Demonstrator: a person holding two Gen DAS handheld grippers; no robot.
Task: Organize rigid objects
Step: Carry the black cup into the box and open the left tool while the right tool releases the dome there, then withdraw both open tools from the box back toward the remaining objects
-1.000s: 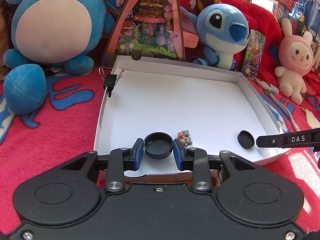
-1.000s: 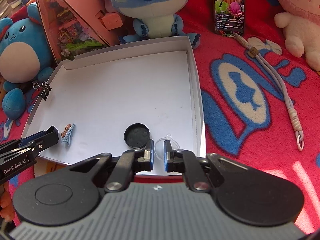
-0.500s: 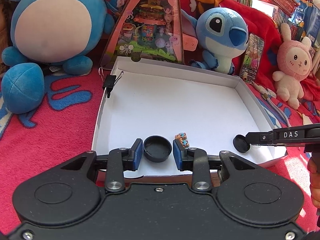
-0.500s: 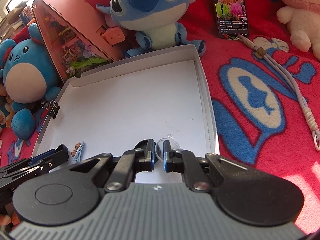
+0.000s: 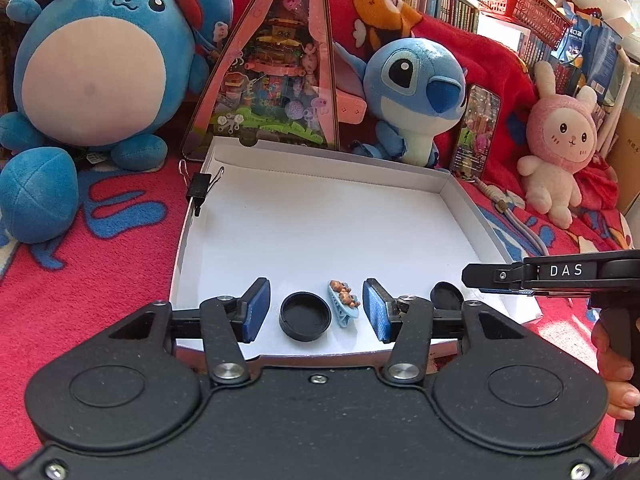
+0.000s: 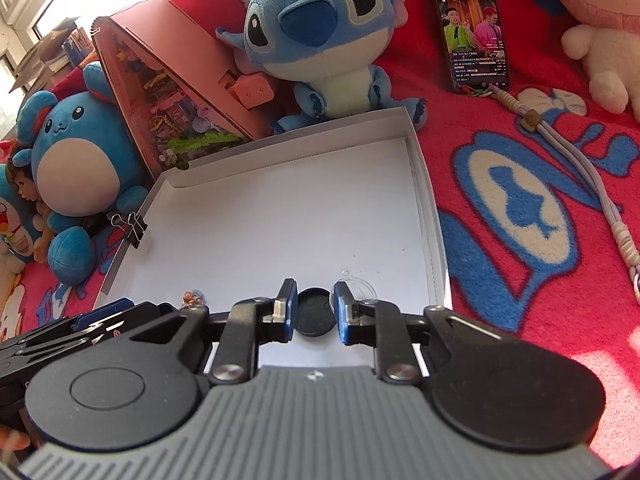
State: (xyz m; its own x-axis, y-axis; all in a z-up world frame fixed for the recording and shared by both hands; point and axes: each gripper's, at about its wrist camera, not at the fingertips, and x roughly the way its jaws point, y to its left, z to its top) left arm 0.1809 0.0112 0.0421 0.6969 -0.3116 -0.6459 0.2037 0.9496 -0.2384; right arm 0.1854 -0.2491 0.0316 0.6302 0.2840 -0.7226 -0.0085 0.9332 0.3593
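Two risks stand out. First, the left tongs (image 5: 316, 310) stand wide apart with two items in the gap: a black round cap, hollow side up (image 5: 305, 316), and a small blue hair clip topped with tiny bears (image 5: 343, 303). The clip lies just beside the cap at its 2 o'clock, close to the right pad. Closing from here would likely trap both together or flick the clip aside, because the pads bracket the pair rather than one item.

Second, the right tongs (image 6: 313, 314) stand at a narrow gap around a second black cap, flat side up (image 6: 313, 316), with neither pad clearly touching it. A clear plastic dome (image 6: 358, 286) sits just behind the right pad at the cap's 1 o'clock. In my judgement a closing or forward move could nudge or crush that dome; it is hard to see against the white floor.

All four items lie inside the white cardboard tray (image 5: 328, 162), near its front wall, at 6 o'clock of the tray floor. The two tongs work near each other along that edge, so a sideways shift may knock one against the other.

A black binder clip (image 5: 199, 187) grips the tray's left wall at 10 o'clock, well apart from both tongs.
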